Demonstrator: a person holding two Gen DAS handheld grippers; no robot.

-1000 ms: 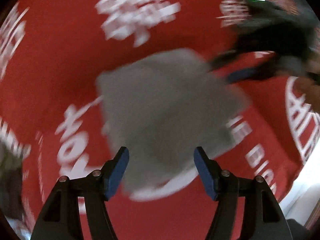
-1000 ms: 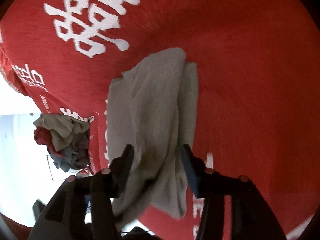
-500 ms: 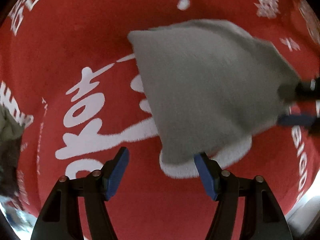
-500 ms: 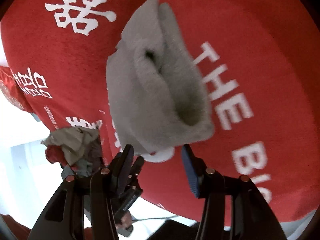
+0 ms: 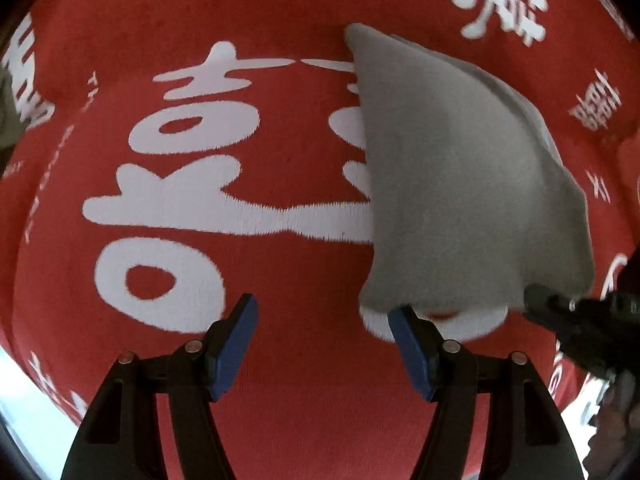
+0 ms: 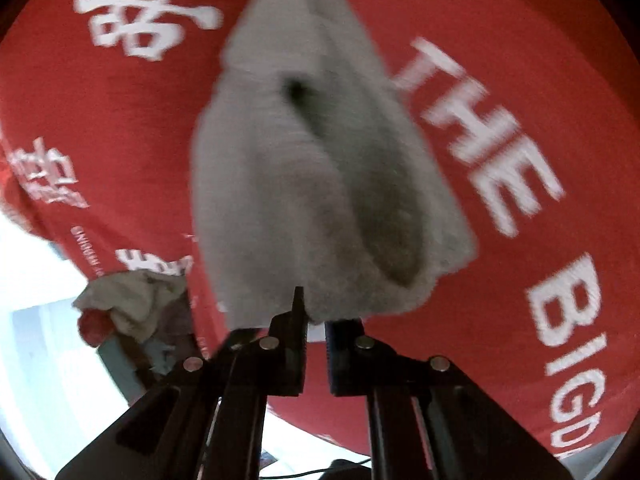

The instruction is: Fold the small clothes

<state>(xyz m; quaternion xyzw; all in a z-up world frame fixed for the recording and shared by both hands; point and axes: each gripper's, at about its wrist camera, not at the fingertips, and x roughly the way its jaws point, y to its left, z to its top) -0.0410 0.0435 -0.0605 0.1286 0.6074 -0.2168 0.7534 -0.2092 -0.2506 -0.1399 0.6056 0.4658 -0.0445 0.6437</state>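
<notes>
A small grey garment (image 5: 460,184), folded over on itself, lies on the red cloth (image 5: 200,20) with white lettering. My left gripper (image 5: 324,306) stands open just above the red cloth; the garment's near corner reaches its right fingertip, and nothing is between the pads. In the right wrist view the garment (image 6: 304,184) bulges up, its fold gaping, and my right gripper (image 6: 318,316) is closing, jaws nearly together with the garment's near edge pinched between them. The right gripper (image 5: 560,304) also shows in the left wrist view, at the garment's near right corner.
A pile of crumpled clothes (image 6: 132,304) in beige, red and grey sits off the red cloth's left edge (image 6: 60,236). A pale floor or surface (image 6: 36,320) lies beyond that edge. White characters and letters (image 6: 492,136) cover the red cloth.
My right jaws went from apart to nearly together on the garment's near edge, and the garment now bulges closer. The left gripper slid left and lower, so the garment sits to its right.
</notes>
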